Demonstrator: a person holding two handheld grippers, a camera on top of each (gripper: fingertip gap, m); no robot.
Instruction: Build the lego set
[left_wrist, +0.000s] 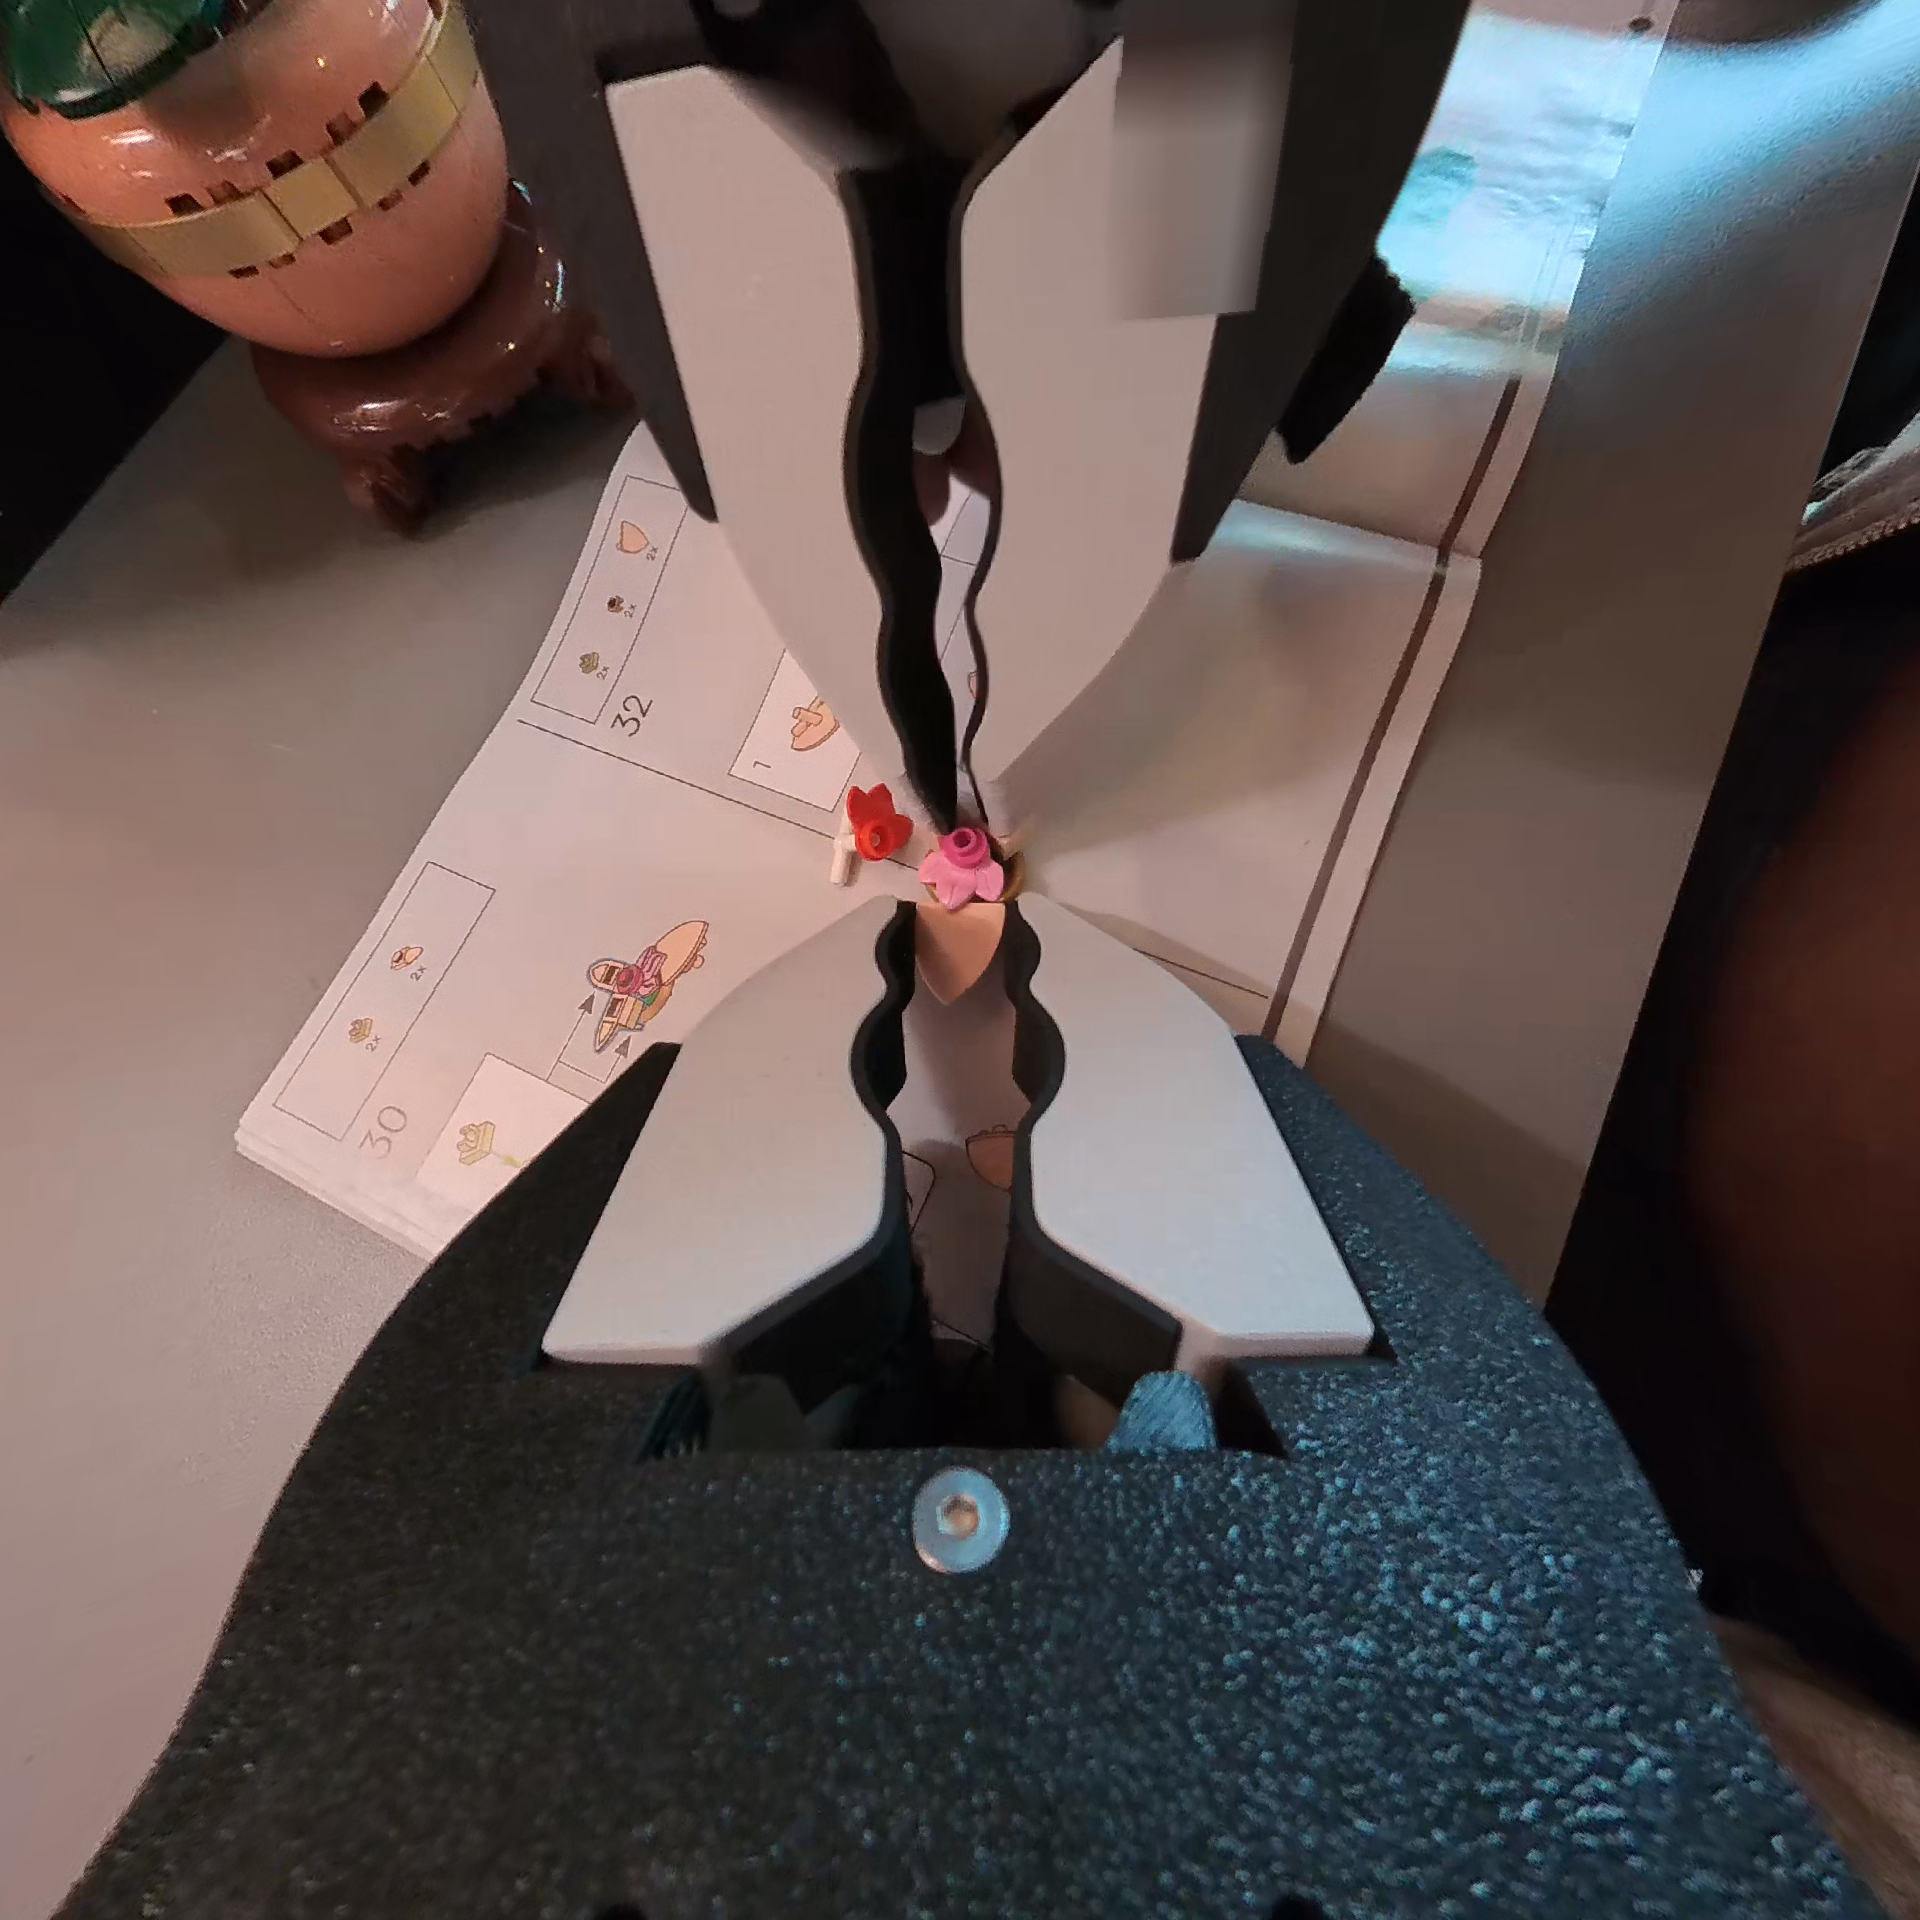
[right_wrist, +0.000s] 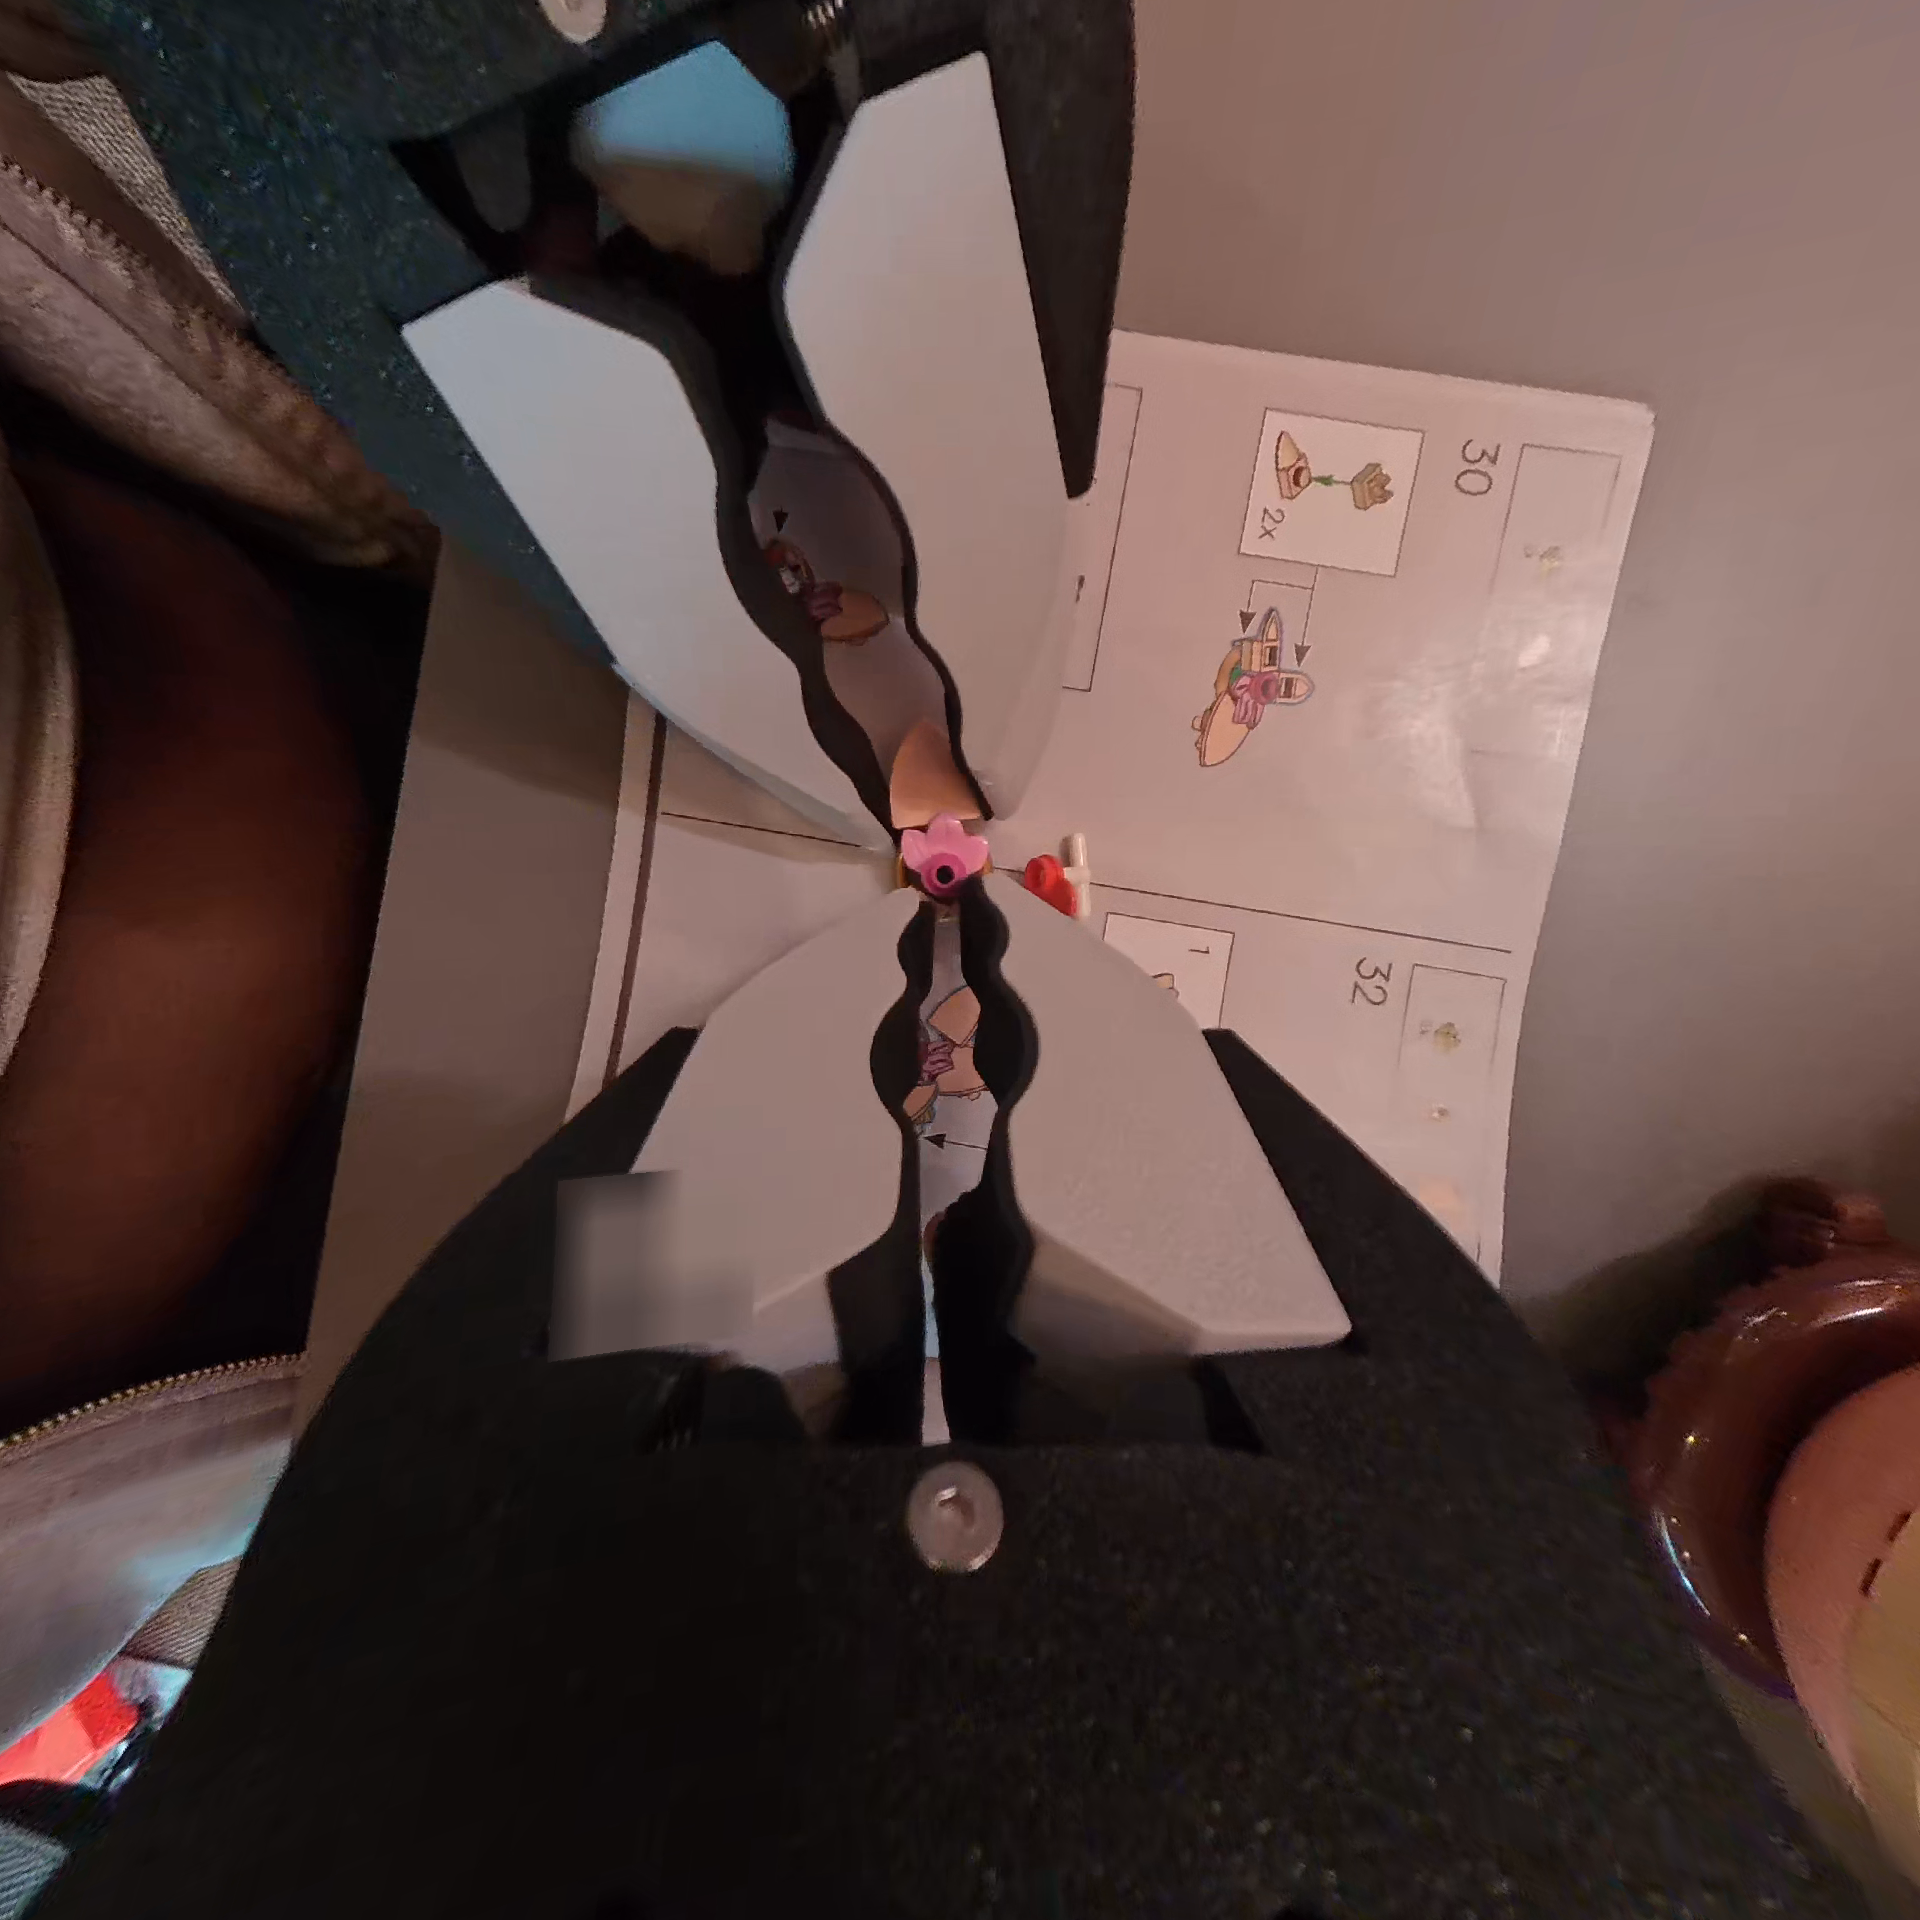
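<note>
My two grippers meet tip to tip above the open instruction booklet (left_wrist: 457, 935). My left gripper (left_wrist: 961, 928) is shut on a tan petal piece (left_wrist: 954, 961), which also shows in the right wrist view (right_wrist: 925, 774). A pink flower piece (left_wrist: 961, 871) with a magenta stud sits on the petal's end, over a small olive part. My right gripper (right_wrist: 943, 914) is shut on this pink flower piece (right_wrist: 940, 852) from the opposite side; it shows in the left wrist view (left_wrist: 961, 816) coming from the top. A red flower piece (left_wrist: 878, 831) on a white bar lies on the booklet beside them.
A pink vase model (left_wrist: 260, 208) with a tan band stands on a brown base at the booklet's far corner, also in the right wrist view (right_wrist: 1808, 1507). The grey table's edge (left_wrist: 1382, 831) runs close by. A person's clothing (right_wrist: 156, 364) lies beyond it. The tips of both grippers are at nearly the same place. Left tips and right tips are each some 15 cm from the pink vase model (left_wrist: 260, 208).
</note>
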